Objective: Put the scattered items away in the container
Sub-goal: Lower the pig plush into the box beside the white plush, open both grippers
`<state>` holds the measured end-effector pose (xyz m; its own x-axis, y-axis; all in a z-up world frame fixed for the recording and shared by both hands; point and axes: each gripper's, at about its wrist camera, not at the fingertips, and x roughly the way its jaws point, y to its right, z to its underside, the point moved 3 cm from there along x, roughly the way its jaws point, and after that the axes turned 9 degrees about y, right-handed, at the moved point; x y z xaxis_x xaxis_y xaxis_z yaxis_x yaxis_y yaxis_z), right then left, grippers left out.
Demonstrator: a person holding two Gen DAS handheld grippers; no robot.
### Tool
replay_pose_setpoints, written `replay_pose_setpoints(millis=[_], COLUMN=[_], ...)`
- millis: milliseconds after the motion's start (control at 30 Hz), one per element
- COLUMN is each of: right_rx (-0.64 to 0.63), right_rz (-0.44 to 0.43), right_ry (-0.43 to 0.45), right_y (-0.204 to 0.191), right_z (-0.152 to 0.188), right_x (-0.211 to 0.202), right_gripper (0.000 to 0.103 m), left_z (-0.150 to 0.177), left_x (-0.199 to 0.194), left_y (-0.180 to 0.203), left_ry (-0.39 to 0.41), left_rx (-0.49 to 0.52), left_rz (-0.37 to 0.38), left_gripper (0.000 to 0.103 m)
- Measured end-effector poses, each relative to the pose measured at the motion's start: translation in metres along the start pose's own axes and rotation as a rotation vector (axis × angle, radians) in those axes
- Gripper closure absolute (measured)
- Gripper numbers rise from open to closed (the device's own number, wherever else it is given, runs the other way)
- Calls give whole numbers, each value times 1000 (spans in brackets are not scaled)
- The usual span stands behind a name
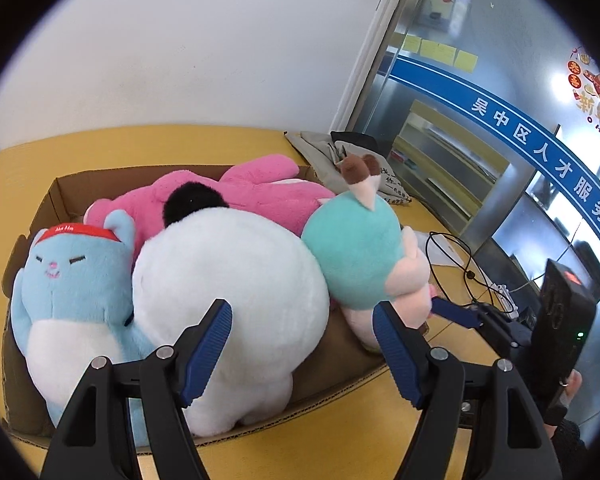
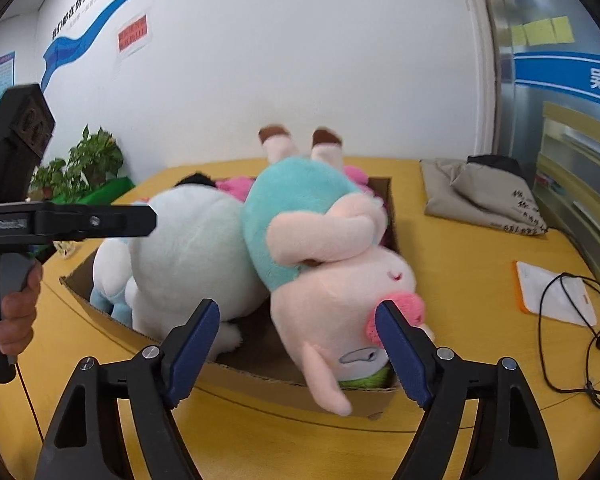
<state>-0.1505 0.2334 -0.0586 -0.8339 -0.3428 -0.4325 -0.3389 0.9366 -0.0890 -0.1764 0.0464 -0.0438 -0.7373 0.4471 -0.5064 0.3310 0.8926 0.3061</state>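
A white office wall with blue lettering backs a yellow table (image 2: 460, 264), and a glass partition with sticky notes stands off to one side. On the table sits an open cardboard box (image 1: 60, 188), and it is nearly full of plush toys. A light blue cat plush (image 1: 68, 280) leans at one end, a big white plush (image 1: 236, 280) with a black ear fills the middle, and a pink plush (image 1: 260, 188) lies along the back. The teal-and-pink pig plush (image 2: 320, 256) is head down at the other end of the box, its feet up and its head and one ear spilling over the front wall.

The left gripper (image 1: 302, 340) hangs in front of the white plush with its fingers spread and nothing between them. The right gripper (image 2: 298, 340) has its fingers spread too; the pig's snout lies just beside one finger, but I see no pinch on it.

These toys look light, soft and squashy, so they should give under a grip rather than slip. I would take the pig by its rounded body or a leg, not the floppy ear, and push it deeper.

A folded grey cloth bag (image 2: 484, 196), a white pad with a black cable (image 2: 556, 296) and a potted plant (image 2: 84, 164) lie outside the box.
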Motion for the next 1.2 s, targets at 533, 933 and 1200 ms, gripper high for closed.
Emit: replay_pose_setpoints(millis=[533, 933, 1200], right_rx=[-7, 35, -3], right_rz=[-5, 19, 82], right_ry=[-37, -67, -71], right_y=[-3, -9, -46], right_z=[13, 24, 33], right_x=[-19, -22, -51], right_gripper=[7, 7, 2], left_z=[34, 72, 95], left_x=[-28, -84, -115], left_y=[-31, -64, -16], left_ry=[30, 102, 88], left_rx=[-1, -132, -32], left_rz=[-78, -203, -232], left_gripper=[30, 30, 30])
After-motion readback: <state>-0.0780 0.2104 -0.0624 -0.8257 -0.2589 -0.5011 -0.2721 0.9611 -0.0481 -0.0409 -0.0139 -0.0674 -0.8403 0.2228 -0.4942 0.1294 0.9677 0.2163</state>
